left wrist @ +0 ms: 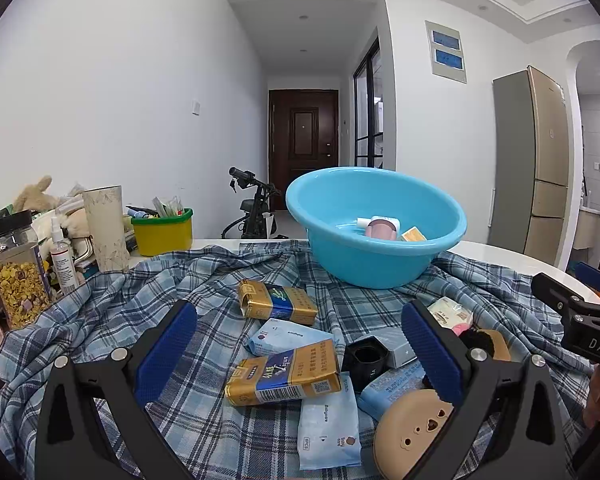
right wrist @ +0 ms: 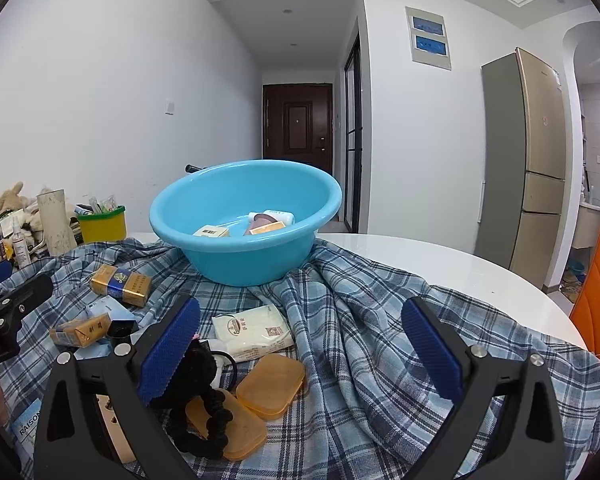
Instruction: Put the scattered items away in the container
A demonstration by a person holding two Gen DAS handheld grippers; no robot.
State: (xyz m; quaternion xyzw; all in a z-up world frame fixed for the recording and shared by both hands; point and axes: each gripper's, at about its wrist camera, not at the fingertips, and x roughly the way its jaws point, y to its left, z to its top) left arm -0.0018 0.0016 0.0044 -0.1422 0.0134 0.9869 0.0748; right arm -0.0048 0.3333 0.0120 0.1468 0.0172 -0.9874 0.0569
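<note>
White round table (right wrist: 460,264), mostly under rumpled blue plaid cloth (right wrist: 360,320). At far left, directly on tabletop: yellow bin (left wrist: 163,234), tall cream cup (left wrist: 106,232), spray bottle (left wrist: 63,258), cereal jar (left wrist: 16,272), plush toys (left wrist: 36,198).

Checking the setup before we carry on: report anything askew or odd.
The blue basin sits on a bunched plaid cloth, so it tilts. The near gold cigarette pack lies on top of a tissue pack. Nothing looks spilled or broken.
</note>
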